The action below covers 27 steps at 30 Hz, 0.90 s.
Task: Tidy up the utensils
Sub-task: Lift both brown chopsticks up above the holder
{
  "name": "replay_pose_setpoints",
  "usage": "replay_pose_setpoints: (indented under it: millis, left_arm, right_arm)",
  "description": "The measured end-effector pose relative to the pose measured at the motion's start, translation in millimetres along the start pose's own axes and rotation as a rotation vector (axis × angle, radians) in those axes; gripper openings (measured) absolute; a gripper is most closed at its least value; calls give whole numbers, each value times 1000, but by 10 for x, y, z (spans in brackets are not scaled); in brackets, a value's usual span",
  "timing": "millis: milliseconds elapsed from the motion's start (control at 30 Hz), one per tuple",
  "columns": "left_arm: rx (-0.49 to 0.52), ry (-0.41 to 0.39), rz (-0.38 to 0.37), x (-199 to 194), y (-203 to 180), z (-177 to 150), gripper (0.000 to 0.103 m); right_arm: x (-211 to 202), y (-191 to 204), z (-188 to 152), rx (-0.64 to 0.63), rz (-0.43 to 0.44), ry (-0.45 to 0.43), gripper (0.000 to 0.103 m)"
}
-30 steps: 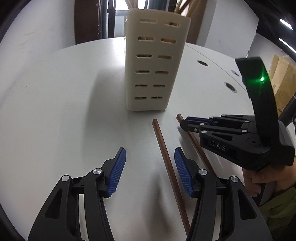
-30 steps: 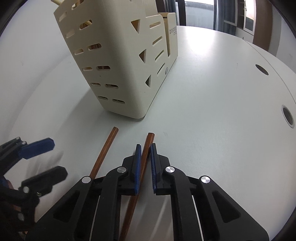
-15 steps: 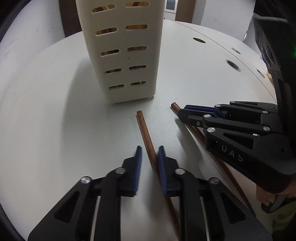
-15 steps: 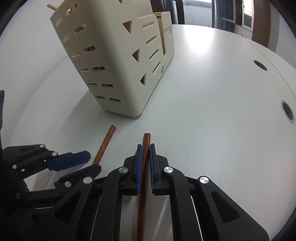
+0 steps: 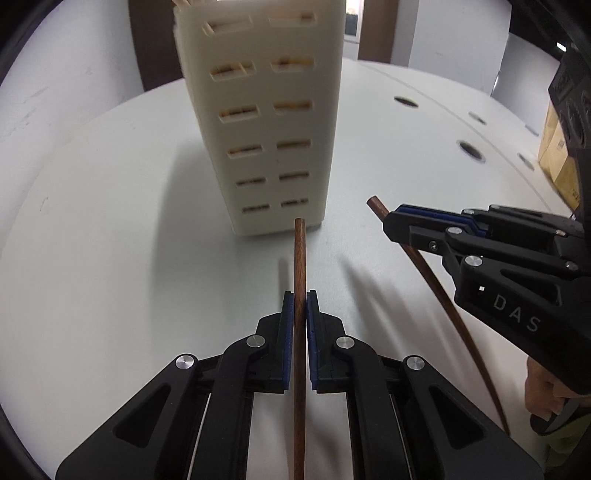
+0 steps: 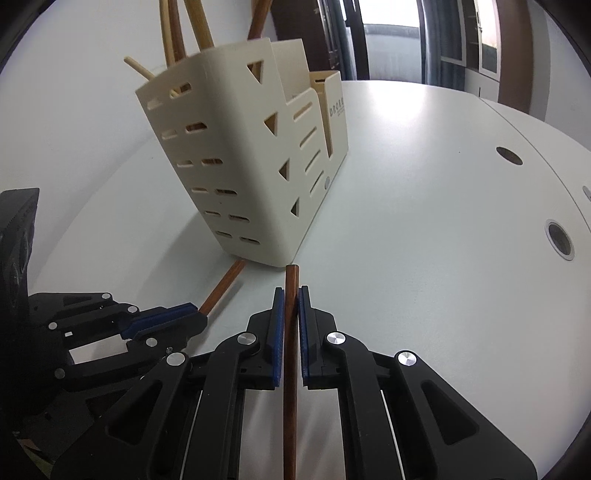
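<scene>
A cream slotted utensil holder (image 5: 266, 122) stands on the white round table (image 5: 110, 258); it also shows in the right wrist view (image 6: 255, 162) with several light wooden chopsticks (image 6: 195, 26) sticking out of its tall end. My left gripper (image 5: 300, 299) is shut on a dark brown chopstick (image 5: 299, 266) that points at the holder's base. My right gripper (image 6: 291, 295) is shut on a second dark brown chopstick (image 6: 291, 288), lifted off the table. Each gripper shows in the other's view: the right one (image 5: 399, 218) and the left one (image 6: 195, 314).
Round cable holes (image 6: 559, 240) sit in the table's right part. Cardboard boxes (image 5: 557, 147) stand beyond the table's right edge. A window and dark door frames (image 6: 391, 40) are behind the table.
My left gripper closed on the chopstick that lay between its fingers. Both grippers have lifted their chopsticks and tilted up, so the holder's top now shows.
</scene>
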State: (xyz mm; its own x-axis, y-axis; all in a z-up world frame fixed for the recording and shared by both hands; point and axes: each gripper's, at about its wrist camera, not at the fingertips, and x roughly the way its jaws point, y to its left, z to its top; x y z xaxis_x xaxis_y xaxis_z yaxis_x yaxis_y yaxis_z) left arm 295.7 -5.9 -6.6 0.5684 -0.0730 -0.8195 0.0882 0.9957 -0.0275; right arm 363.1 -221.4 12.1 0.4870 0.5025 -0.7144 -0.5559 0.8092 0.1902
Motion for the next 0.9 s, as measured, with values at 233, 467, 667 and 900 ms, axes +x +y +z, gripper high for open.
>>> replay_pose_setpoints:
  millis: [233,467,667,900]
  left_arm:
    - [-53,-150,-13,-525,174,19,6]
    - [-50,-258,-33,-830,113,85,6]
    - [-53,-344,-22,-1072,64,170,6]
    - [-47,-487,4,-1375,-12,389,6]
  right_arm:
    - [-326,96,70,-25,10,-108,8]
    - [-630,237,104,-82,16,-205,8]
    - [-925,315,170,-118,30,-305,8]
    - [-1186,350,356,-134,51,-403,8]
